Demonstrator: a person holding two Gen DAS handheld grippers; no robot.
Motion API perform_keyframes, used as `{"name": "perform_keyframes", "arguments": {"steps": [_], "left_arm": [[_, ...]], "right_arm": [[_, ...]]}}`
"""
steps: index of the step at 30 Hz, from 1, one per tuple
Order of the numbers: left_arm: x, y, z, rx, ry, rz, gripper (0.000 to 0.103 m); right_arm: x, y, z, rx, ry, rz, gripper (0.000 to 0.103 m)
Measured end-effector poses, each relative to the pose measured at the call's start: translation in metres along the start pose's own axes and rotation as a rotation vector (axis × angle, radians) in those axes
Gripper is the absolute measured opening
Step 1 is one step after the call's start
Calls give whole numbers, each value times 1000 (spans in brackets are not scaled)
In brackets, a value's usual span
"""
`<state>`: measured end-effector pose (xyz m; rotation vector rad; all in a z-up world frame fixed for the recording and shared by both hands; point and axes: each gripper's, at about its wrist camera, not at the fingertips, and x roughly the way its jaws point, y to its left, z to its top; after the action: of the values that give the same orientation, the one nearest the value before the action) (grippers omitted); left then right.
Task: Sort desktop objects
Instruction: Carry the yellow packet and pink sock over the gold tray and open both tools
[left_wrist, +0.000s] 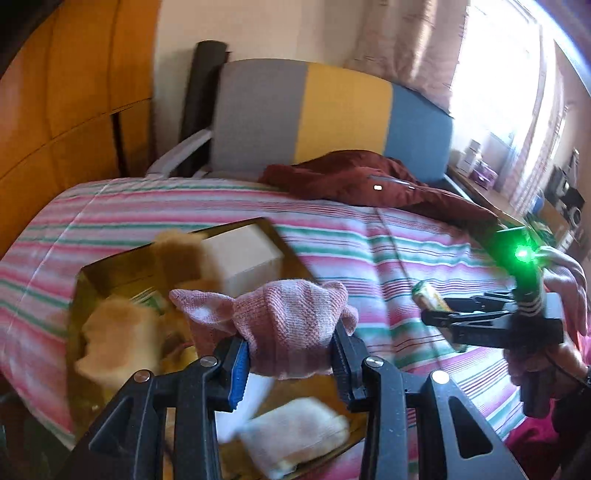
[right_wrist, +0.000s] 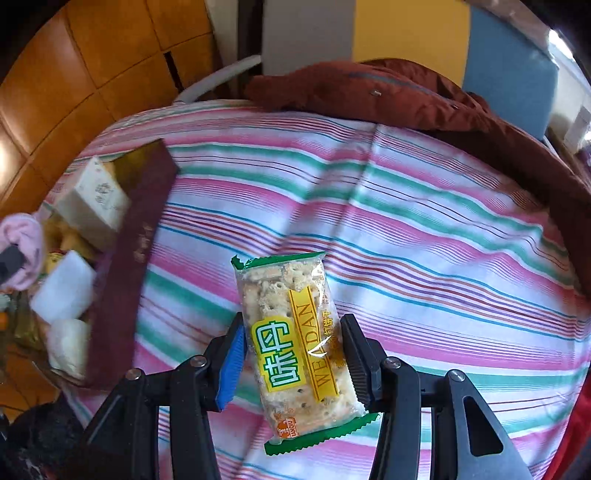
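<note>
My left gripper (left_wrist: 290, 347) is shut on a pink knitted cloth (left_wrist: 284, 325) and holds it above an open box (left_wrist: 266, 230) with a gold inside. In that box lie a white carton (left_wrist: 243, 260), tan soft pieces (left_wrist: 114, 339) and a pale pad (left_wrist: 295, 439). My right gripper (right_wrist: 293, 354) is shut on a cracker packet (right_wrist: 295, 339) with green ends and a yellow label, held over the striped bedcover (right_wrist: 424, 229). In the right wrist view the box (right_wrist: 129, 280) lies at the left, with the pink cloth (right_wrist: 24, 243) over it. The right gripper (left_wrist: 443, 317) with its packet (left_wrist: 430, 297) also shows in the left wrist view.
A dark red jacket (left_wrist: 369, 181) lies at the far side of the bedcover before a grey, yellow and blue headboard (left_wrist: 343, 110). Wooden cabinets (left_wrist: 66, 92) stand at the left. A cluttered desk (left_wrist: 487, 181) sits by the bright window on the right. A hand (left_wrist: 569, 273) holds the right gripper.
</note>
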<state>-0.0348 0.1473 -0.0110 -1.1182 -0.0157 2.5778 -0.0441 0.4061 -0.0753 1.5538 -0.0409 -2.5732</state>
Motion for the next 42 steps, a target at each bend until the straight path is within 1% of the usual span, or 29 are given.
{"name": "perform_keyframes", "arguments": {"steps": [7, 11, 14, 19, 25, 31, 38, 42], "left_arm": [[-18, 53, -22, -97, -8, 56, 38], [-24, 73, -34, -137, -3, 78, 38], [-27, 79, -39, -147, -4, 98, 38], [-35, 83, -42, -144, -26, 117, 38], [-36, 82, -44, -118, -36, 151, 38], [-27, 80, -45, -104, -12, 152, 39], [-11, 77, -45, -99, 18, 143, 39], [8, 83, -44, -116, 53, 147, 39]], "right_arm": [[-16, 61, 12, -51, -50, 70, 50], [-27, 99, 20, -71, -89, 143, 50], [-30, 126, 22, -80, -110, 185, 50], [-34, 157, 16, -63, -140, 240, 50], [-40, 182, 3, -48, -162, 247, 50], [-40, 193, -11, -35, -160, 215, 50], [-31, 191, -10, -26, -138, 182, 50], [-27, 191, -3, -27, -140, 165, 50]]}}
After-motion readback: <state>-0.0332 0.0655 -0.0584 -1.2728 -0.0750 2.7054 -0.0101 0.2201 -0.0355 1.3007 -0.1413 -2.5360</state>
